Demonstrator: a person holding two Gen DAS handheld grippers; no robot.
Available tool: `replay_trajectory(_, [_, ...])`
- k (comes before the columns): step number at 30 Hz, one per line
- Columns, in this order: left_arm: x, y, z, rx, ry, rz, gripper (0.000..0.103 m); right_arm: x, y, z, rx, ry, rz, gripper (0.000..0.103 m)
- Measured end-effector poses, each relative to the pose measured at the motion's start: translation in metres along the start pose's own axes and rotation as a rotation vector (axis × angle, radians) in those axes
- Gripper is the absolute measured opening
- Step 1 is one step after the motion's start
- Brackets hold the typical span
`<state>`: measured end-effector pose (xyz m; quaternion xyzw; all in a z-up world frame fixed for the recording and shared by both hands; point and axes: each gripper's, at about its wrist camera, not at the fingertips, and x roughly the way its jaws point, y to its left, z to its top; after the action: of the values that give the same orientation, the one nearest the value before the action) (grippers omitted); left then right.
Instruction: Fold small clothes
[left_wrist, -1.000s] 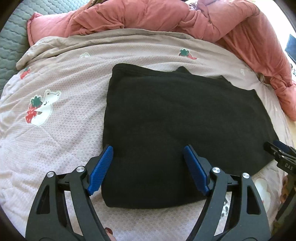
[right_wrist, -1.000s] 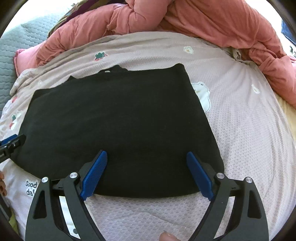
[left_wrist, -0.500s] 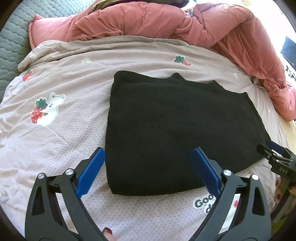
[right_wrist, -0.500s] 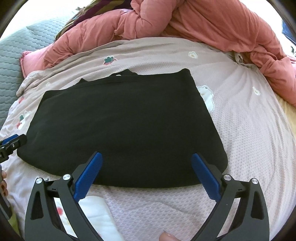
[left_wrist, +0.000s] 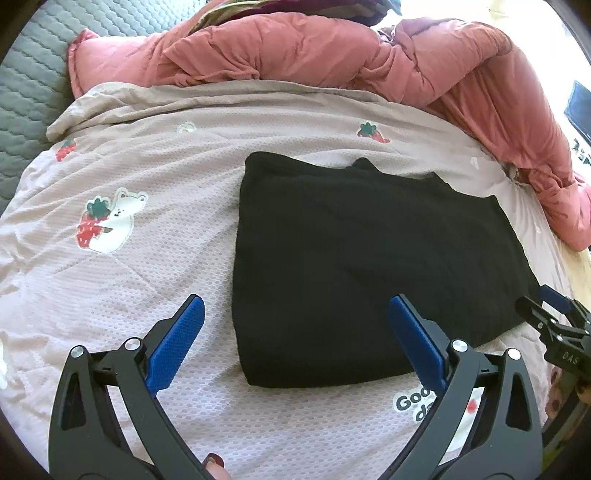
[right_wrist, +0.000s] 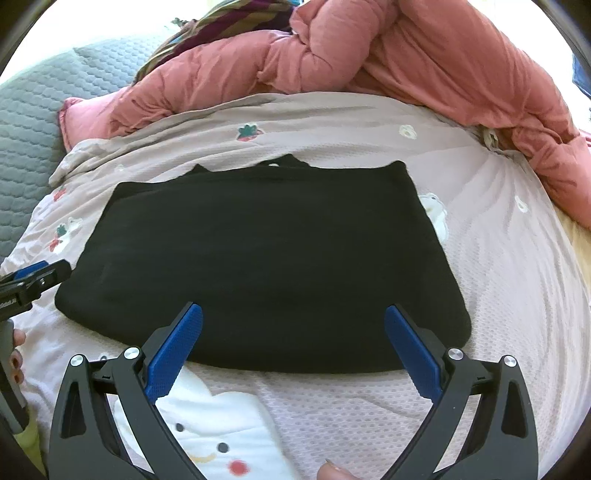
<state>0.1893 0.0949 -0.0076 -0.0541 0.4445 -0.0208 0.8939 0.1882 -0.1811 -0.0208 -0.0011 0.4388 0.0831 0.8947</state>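
Black garment (right_wrist: 266, 266) folded flat on the pale printed bedspread (left_wrist: 122, 266), left gripper (left_wrist: 295, 332) and right gripper (right_wrist: 293, 334) both spread wide, empty, above its near edge, seemingly for another fold.

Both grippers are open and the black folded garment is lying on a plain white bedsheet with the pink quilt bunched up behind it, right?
Not quite: the bedsheet is pale pink with printed strawberries and bears, as the left wrist view shows. The rest holds: the left gripper and right gripper are open, the black folded garment lies flat, the pink quilt behind.
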Motion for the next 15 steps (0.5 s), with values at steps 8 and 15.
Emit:
replay_trajectory(8, [-0.003,0.006,0.002,-0.013,-0.011,0.011,0.093,-0.002,0.021,0.001,-0.040,-0.006,0.030,0.098])
replay_trajectory(15, [-0.005,0.016,0.004,-0.041,-0.017,0.014,0.093,-0.001,0.044,0.001,-0.088,-0.002,0.061,0.098])
